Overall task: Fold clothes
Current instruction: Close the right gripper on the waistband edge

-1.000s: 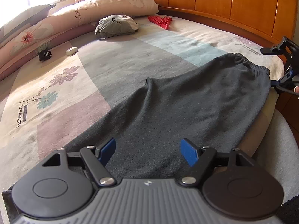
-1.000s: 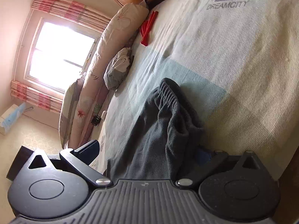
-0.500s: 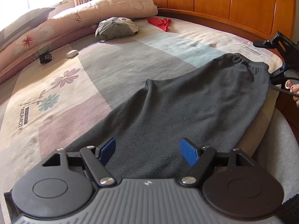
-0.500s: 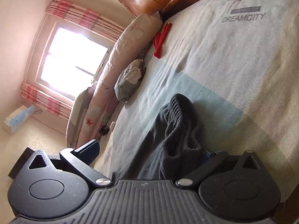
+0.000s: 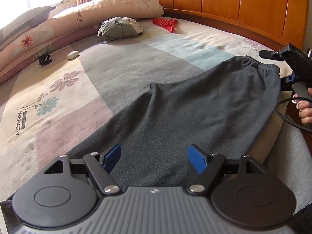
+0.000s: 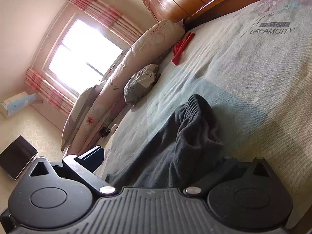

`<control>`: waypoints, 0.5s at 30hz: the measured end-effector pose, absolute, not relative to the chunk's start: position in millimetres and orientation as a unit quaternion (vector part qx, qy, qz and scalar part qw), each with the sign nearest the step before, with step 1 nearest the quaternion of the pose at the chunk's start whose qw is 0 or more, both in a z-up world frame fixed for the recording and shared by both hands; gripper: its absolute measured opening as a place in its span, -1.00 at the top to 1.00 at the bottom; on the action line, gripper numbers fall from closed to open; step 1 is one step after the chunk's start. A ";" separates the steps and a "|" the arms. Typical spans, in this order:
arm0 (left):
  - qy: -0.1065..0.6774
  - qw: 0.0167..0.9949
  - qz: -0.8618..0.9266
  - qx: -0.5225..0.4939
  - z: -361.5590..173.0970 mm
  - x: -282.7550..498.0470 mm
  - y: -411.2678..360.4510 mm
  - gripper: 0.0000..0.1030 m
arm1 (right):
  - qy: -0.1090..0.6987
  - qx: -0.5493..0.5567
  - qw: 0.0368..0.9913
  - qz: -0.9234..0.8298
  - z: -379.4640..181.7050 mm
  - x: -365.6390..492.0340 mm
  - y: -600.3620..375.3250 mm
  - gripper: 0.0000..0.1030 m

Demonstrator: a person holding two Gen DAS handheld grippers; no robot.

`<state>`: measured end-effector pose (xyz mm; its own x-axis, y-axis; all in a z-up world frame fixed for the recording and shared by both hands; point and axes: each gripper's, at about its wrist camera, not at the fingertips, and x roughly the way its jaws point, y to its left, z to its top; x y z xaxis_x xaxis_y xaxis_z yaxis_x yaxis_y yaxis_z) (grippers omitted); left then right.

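Observation:
Dark grey trousers [image 5: 195,105] lie flat on the bed, legs toward me and the elastic waistband [image 5: 253,62] at the far right. My left gripper [image 5: 154,154] hovers low over the leg end, open, with its blue pads [image 5: 197,160] wide apart and only flat cloth under the gap. A hand [image 5: 304,111] holds my right gripper [image 5: 273,68] at the waistband corner. In the right wrist view the right gripper [image 6: 161,156] stands open. The bunched waistband [image 6: 197,117] lies between its jaws; one finger [image 6: 91,156] is clear of the cloth and the other is hidden under a fold.
A long floral pillow [image 5: 117,5], a grey cushion [image 5: 119,28], a red folded fan [image 5: 165,23], a white pebble-like object [image 5: 73,55] and a black hair clip [image 5: 45,59] lie toward the far side. The wooden headboard [image 5: 234,3] curves behind. A cable [image 5: 286,115] trails from the right gripper.
The right gripper has rolled and shifted slightly at the waistband, which now bunches up higher between its jaws. The left gripper and the trouser legs have stayed still.

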<state>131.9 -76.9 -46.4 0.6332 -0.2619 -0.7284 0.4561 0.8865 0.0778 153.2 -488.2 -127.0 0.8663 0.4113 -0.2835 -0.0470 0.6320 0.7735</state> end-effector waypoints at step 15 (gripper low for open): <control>0.376 0.899 -0.191 0.118 -44.4 129.8 -67.7 -0.50 | 0.233 0.443 0.864 0.061 -146.9 136.7 -509.5 0.34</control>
